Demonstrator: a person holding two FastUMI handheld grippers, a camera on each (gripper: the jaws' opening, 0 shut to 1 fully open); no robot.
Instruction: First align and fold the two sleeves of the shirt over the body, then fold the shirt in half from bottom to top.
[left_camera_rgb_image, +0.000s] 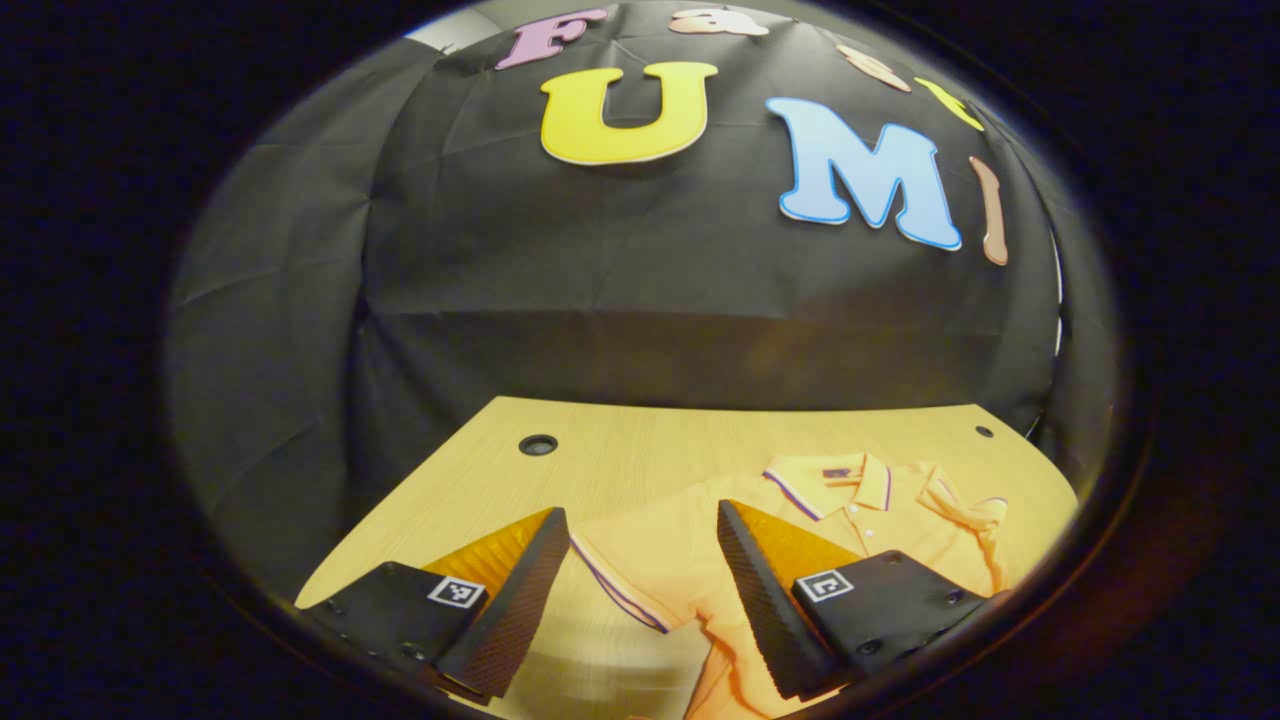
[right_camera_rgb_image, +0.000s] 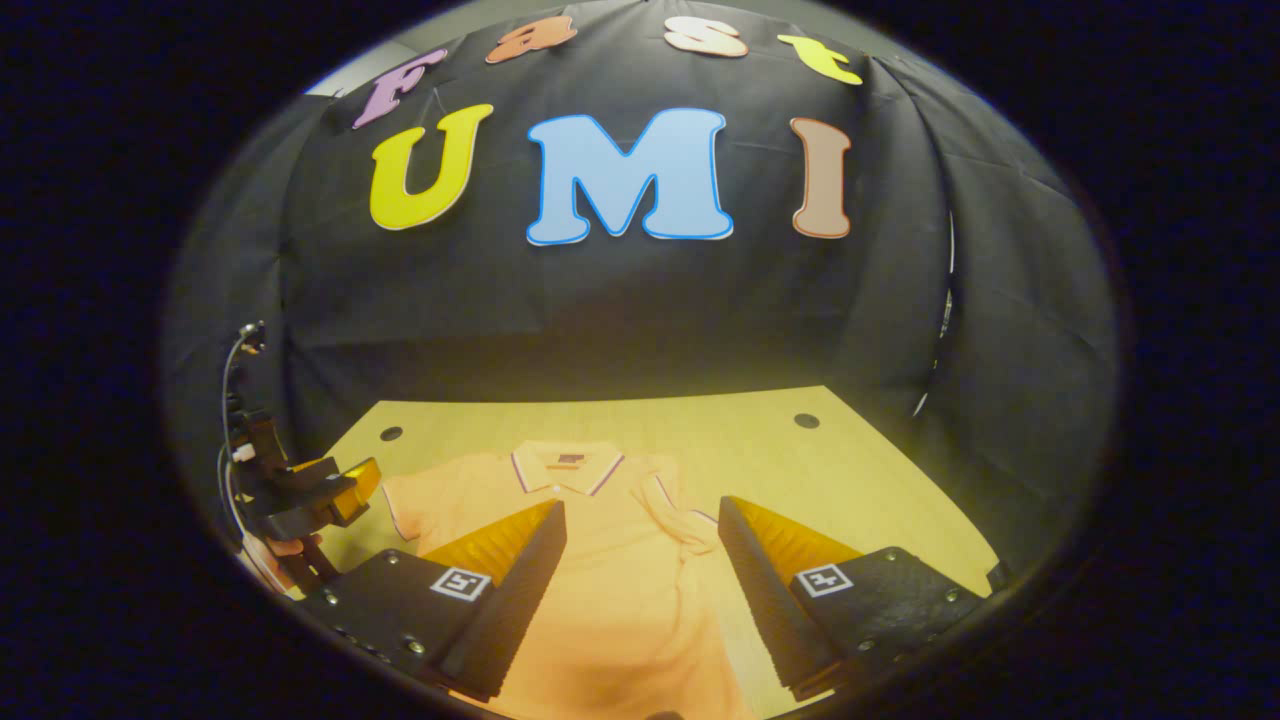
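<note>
While jaws gape, shirt (right_camera_rgb_image: 610, 560) lies btwn

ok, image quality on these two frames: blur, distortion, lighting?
Left gripper view: strong fisheye bend on the table edge, smeared blur on the surface between the left tool fingers, shirt collar sharp. Right gripper view: same bend, shirt soft toward the bottom, warm light, dim edges.
</note>
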